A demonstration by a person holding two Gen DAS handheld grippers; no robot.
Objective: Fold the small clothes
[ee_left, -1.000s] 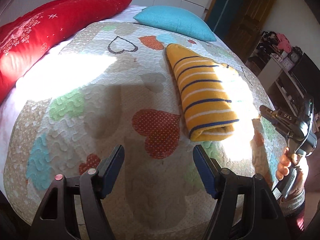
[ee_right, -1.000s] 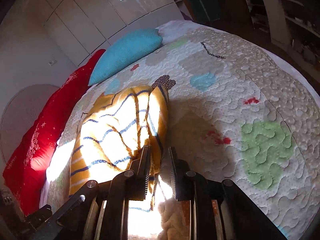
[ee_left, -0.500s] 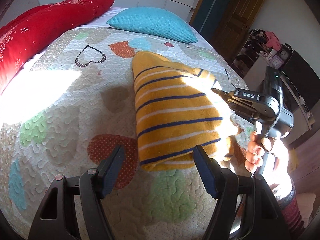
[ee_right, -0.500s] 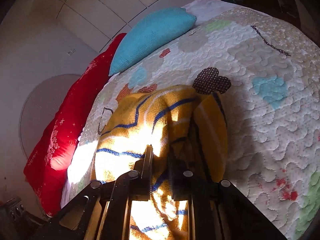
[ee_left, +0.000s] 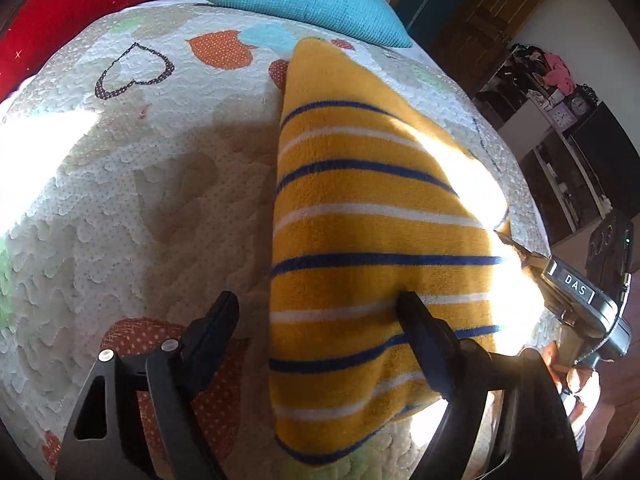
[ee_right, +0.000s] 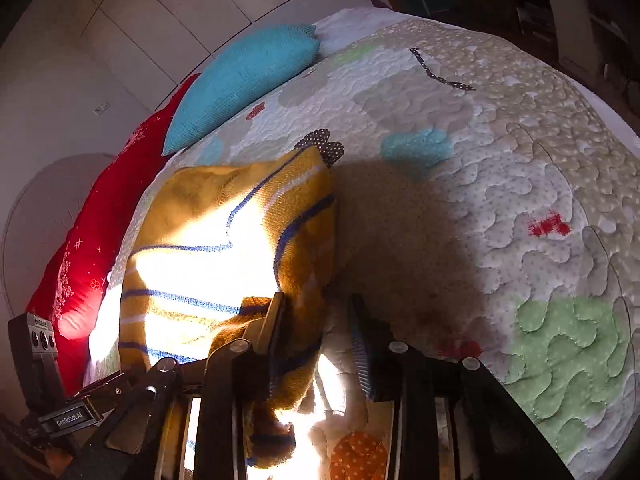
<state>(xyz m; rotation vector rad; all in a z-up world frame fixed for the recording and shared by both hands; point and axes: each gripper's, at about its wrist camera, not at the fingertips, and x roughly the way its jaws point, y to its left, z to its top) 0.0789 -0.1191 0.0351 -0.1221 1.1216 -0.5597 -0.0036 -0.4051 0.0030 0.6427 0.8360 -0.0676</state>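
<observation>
1. The striped yellow garment [ee_left: 372,240], a fleecy piece with blue and white bands, lies folded lengthwise on the heart-patterned quilt [ee_left: 120,184] of the bed, its narrow end pointing toward 12 o'clock and its wide end nearest the left wrist camera.
2. The left hand-held gripper [ee_left: 320,312] is spread wide; one finger presses on the garment's top at about 5 o'clock, the other sits off the cloth over the quilt at 7 o'clock, likely to pin the fold flat.
3. The right hand-held gripper [ee_right: 320,320] has its jaws parted, with the garment's edge lying between them; whether it bites the cloth I cannot tell. It probably steadies that edge for the next fold.
4. Beyond, at 12 o'clock, rest a turquoise pillow [ee_left: 304,0] and a red pillow [ee_left: 80,4].
</observation>
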